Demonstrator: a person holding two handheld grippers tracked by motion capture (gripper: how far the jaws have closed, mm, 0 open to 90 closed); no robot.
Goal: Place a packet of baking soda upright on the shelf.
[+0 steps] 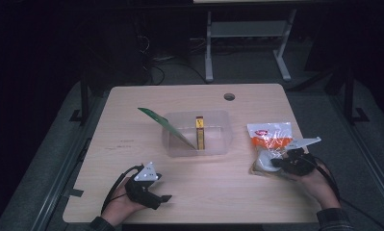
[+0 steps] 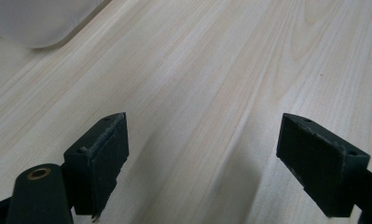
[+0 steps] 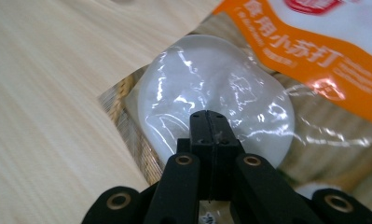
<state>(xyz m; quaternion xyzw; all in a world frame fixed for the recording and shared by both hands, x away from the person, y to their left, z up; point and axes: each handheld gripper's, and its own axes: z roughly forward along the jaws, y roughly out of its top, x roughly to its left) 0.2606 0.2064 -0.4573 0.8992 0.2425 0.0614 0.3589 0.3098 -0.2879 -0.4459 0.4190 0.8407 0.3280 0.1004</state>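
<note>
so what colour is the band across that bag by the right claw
Orange, with pale lettering, across the mostly white bag. The right gripper view shows it best.

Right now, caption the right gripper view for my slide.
Right gripper shut, pinching the plastic of the orange-and-white bag.

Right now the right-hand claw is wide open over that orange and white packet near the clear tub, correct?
Not quite. The right gripper is shut, its jaws pressed together at the orange and white packet, as the right gripper view shows. The packet does lie near the clear tub.
</note>
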